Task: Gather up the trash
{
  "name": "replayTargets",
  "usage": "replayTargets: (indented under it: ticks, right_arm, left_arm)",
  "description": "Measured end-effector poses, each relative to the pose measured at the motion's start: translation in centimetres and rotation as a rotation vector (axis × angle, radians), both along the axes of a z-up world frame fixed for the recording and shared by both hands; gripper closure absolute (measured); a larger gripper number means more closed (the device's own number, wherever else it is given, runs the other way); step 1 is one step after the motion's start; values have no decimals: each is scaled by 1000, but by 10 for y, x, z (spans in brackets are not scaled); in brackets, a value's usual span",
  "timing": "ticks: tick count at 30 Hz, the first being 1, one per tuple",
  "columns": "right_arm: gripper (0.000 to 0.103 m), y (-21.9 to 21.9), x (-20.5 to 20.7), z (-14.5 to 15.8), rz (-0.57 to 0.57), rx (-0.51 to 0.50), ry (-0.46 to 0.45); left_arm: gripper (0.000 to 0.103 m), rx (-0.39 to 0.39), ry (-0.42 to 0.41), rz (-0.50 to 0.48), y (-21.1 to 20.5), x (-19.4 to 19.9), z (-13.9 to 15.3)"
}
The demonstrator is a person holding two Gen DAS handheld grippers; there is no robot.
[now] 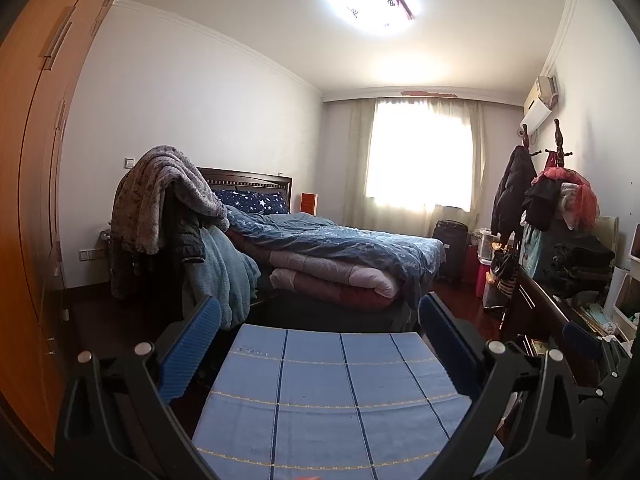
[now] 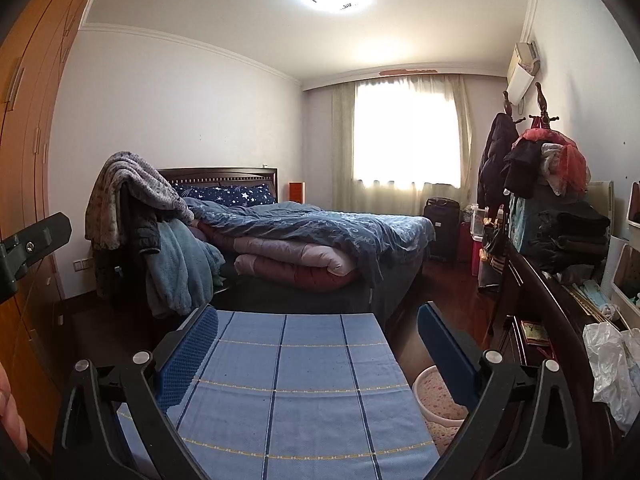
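Observation:
My left gripper [image 1: 320,320] is open and hovers over a blue checked cloth [image 1: 336,400], nothing between its blue pads. In the right wrist view my right gripper [image 2: 318,320] is also open and holds nothing above the same cloth [image 2: 288,400]. A pale pink speckled bin [image 2: 436,404] stands on the floor just behind the right finger. Crumpled clear plastic [image 2: 612,372] lies on the dark dresser [image 2: 560,320] at the far right. Part of the left gripper's body [image 2: 32,248] shows at the left edge.
A bed [image 1: 340,248] piled with quilts fills the middle of the room, with blankets draped over a chair [image 1: 168,208] beside it. An orange wardrobe [image 1: 36,160] runs along the left. Coat racks [image 2: 520,160] and cluttered storage line the right wall. A hand [image 2: 10,412] shows low left.

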State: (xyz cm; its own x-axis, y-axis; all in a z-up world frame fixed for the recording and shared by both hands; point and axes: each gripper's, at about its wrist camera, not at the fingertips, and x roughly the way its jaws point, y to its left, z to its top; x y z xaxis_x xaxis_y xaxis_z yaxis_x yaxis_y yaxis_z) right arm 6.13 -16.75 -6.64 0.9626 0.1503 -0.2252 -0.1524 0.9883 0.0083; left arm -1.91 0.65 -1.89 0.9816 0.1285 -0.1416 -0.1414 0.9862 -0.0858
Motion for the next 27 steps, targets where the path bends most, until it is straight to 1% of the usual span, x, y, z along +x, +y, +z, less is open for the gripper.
replayTargets:
  ticks: [6, 12, 27]
  right_arm:
    - [4, -1, 2, 0, 0, -1, 9]
    - [4, 0, 6, -2, -8, -2, 15]
    - [4, 1, 12, 2, -67, -32, -13]
  left_arm:
    - [3, -10, 12, -41, 1, 4, -2]
    - [3, 6, 3, -75, -2, 9, -4]
    - [3, 26, 6, -64, -1, 14, -8]
